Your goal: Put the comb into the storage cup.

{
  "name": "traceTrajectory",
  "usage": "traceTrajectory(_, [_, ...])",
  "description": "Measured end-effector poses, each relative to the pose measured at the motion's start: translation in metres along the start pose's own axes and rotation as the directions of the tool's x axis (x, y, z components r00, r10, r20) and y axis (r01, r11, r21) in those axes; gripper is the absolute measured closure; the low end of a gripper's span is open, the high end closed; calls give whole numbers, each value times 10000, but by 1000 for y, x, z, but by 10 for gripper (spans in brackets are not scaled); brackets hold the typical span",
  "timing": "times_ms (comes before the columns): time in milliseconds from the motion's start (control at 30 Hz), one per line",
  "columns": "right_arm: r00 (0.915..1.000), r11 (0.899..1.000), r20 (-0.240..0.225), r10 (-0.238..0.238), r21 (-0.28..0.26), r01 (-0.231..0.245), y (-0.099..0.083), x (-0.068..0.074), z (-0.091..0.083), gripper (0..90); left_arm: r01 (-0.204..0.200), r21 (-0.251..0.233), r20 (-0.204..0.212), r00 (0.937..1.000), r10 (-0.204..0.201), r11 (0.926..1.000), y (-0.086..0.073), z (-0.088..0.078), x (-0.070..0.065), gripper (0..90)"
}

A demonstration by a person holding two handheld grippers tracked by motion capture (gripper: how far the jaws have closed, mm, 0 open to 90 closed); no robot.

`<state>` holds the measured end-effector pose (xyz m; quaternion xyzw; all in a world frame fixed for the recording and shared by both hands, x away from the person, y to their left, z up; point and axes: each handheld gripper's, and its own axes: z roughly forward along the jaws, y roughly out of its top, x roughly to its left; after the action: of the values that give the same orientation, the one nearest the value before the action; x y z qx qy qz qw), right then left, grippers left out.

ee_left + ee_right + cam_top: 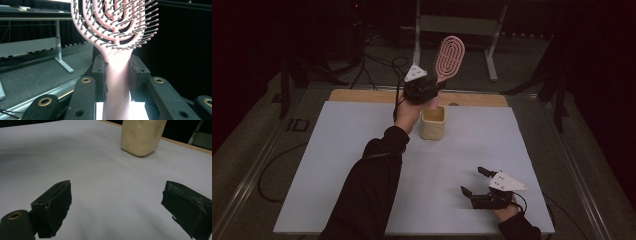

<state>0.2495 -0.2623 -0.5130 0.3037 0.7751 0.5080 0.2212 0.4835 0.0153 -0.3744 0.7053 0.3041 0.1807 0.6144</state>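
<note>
The pink hairbrush is held upright above the cream cup, bristle head up, handle down, by the left gripper, jaws clamped on the handle. At the right, the right gripper is kept low over the table, jaws wide apart, nothing between them.

Hairbrush upright in left tongs above cup; right tongs near table's front-right corner.

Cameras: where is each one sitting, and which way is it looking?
High view: above the table, looking forward and down; both forearms, left gripper, right gripper.
Left gripper view: on that gripper, looking up the pink hairbrush that its jaws clamp.
Right gripper view: low, over the table; open jaws.
Shared: the cream cup.
</note>
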Motion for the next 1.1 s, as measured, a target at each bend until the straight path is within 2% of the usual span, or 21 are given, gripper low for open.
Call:
traceTrajectory(67, [10000, 10000, -27, 14, -22, -14, 0, 0, 0, 89, 141, -120, 78, 9999, -140, 9998, -3, 3, 1, 706])
traceTrajectory(267, [10000, 10000, -46, 74, -20, -74, 0, 0, 0, 89, -7, -119, 99, 10000, 8, 9999, -11, 8, 1, 706])
traceTrajectory(333, [9999, 10000, -60, 85, -29, -85, 0, 0, 0, 89, 55, -283, 205, 9998, -49, 9996, -15, 9, 2, 707])
traceTrajectory(433, [9999, 10000, -72, 73, -32, -73, 0, 0, 0, 89, 94, -470, 86, 9999, -90, 9988, -23, 11, 4, 707])
traceTrajectory(633, [10000, 10000, -72, 38, -27, -38, 0, 0, -1, 89, 95, -204, 79, 9999, -93, 9997, -34, 15, 5, 706])
traceTrajectory(733, [10000, 10000, -83, 44, -34, -44, 0, 0, -1, 89, 206, -277, -49, 9998, -208, 9994, -41, 16, 6, 706])
traceTrajectory(800, [10000, 10000, -85, 40, -30, -40, 0, 0, -1, 89, 359, -334, 10, 9994, -359, 9988, -45, 16, 7, 706])
traceTrajectory(933, [9999, 10000, -101, 61, -30, -61, 0, 0, -1, 89, 291, -236, -67, 9995, -292, 9993, -52, 16, 6, 706])
traceTrajectory(1100, [9999, 10000, -116, 69, -32, -69, 0, 0, 0, 89, 417, -167, 13, 9991, -417, 9990, -59, 16, 7, 706])
